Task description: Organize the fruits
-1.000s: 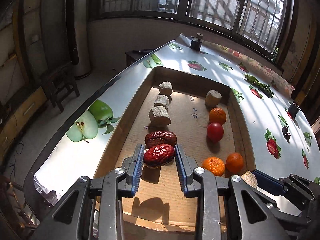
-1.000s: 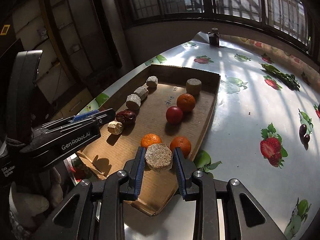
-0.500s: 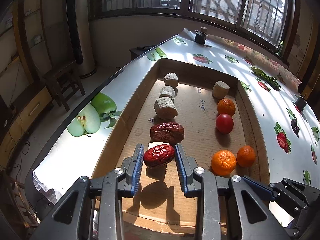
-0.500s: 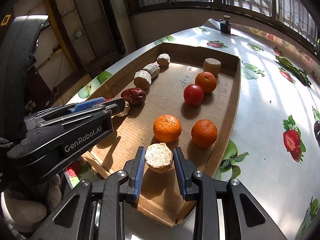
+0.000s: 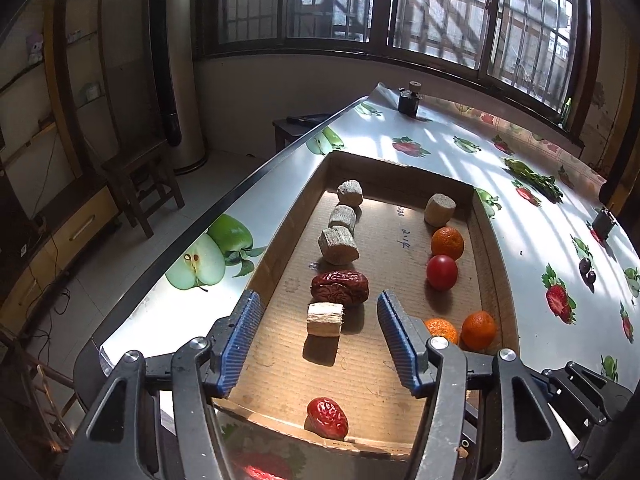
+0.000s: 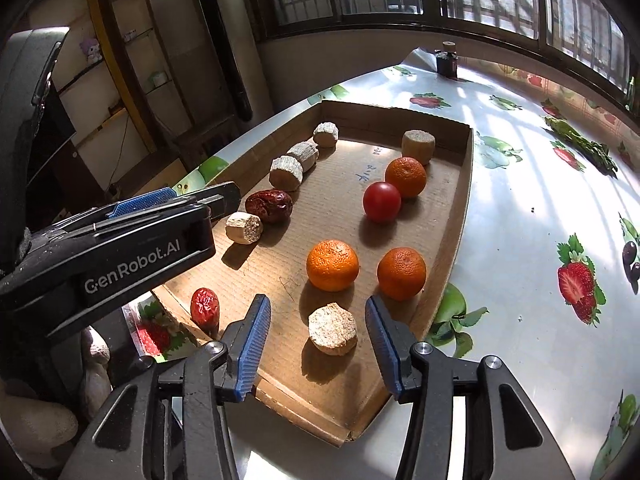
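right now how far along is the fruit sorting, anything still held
Nothing is held. The left gripper has just been opening, and the bright red date lies loose on the cardboard tray's near edge. The right gripper has just been opening around the pale chunk, now resting on the tray. Oranges, tomato and chunks already sit in rough rows; tidying remains.

3 oranges [image 6: 332, 265], 1 tomato [image 6: 381, 202], 2 red dates [image 5: 327, 417] (wrinkled) in cardboard tray [image 6: 460, 216]

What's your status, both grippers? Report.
Both fingers just opened: left gripper clear of bright red date; right gripper astride tan piece, no contact. Nothing blocking.
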A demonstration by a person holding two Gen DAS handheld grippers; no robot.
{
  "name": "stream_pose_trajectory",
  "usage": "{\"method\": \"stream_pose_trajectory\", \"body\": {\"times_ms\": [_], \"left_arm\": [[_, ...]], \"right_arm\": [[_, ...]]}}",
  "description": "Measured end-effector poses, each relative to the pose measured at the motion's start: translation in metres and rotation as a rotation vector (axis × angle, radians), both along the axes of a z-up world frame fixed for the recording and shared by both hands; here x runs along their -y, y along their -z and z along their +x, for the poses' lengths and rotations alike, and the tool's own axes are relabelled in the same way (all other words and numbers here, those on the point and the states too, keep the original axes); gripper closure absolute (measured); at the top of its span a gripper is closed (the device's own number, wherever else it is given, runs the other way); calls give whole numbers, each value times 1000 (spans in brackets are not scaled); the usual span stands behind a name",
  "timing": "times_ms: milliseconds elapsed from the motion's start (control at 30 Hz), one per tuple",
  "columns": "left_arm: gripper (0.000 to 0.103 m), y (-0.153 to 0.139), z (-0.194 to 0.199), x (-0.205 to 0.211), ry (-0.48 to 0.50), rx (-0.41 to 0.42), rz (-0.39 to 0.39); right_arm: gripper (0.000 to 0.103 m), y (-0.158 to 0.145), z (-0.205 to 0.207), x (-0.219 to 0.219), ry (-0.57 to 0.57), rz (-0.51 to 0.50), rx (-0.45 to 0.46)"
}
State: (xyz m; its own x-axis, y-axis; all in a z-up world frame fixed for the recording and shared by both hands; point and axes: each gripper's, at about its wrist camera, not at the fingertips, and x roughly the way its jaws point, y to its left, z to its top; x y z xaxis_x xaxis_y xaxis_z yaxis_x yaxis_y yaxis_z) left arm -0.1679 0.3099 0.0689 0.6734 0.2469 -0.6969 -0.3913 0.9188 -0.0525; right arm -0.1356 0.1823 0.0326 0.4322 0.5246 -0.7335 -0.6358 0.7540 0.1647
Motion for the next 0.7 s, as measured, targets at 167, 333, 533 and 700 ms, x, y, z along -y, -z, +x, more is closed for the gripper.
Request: {"method": "stream_pose_trajectory", "body": {"times_ms": [167, 333, 533, 700], "left_arm": [[37, -9, -4, 7, -6, 21, 27], [32, -19, -9, 15, -12, 44, 63], [24, -27, -13, 25, -27, 52, 103], [19, -32, -11, 35, -38, 53, 130]], "right_arm": [[49, -5, -4, 10, 14, 25, -3], [44, -10, -8, 21, 24, 51, -3], [39, -16, -13, 36, 46, 73, 6], [37, -17, -12, 52, 76, 89, -4]]}}
